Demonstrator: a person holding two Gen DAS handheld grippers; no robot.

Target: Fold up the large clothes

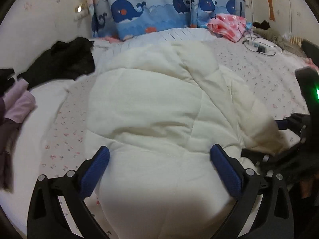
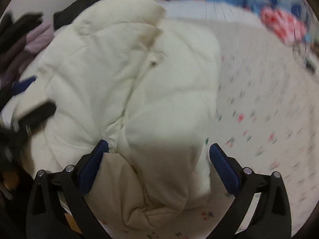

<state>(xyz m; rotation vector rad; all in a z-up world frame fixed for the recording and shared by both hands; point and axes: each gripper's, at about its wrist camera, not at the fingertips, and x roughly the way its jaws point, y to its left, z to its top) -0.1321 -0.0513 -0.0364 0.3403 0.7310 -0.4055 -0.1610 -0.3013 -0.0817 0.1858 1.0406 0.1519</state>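
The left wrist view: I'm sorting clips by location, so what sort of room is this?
Most likely a child's bedroom: a bed with a flowered sheet, a whale-print curtain behind it, and a white padded coat spread out on the bed.

You have a puffy, cream-white quilted jacket (image 1: 159, 107) lying partly folded, sleeve across its body, on the floral bedsheet (image 1: 265, 75).
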